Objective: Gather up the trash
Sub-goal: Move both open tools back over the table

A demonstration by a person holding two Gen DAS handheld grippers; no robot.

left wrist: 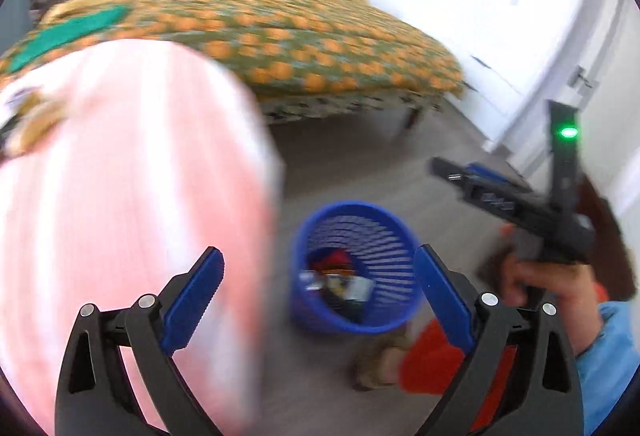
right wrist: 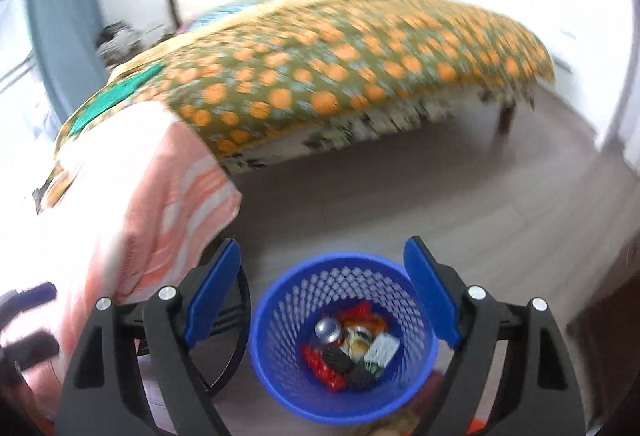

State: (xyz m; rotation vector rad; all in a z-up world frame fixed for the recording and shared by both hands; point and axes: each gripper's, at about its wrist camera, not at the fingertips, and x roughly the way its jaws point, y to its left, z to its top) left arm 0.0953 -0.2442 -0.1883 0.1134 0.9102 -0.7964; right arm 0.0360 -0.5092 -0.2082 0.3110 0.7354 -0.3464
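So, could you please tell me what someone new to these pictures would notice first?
Probably the blue mesh basket on the floor, right below the open right gripper, with wrappers and a can lying in it. Behind it stands the bed with an orange-spotted cover. A pink striped cloth fills the left side beside the open left gripper.

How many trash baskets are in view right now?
1: the blue mesh basket stands on the floor near the bed, directly below the open right gripper, already holding trash. Others may be hidden behind the pink striped cloth.
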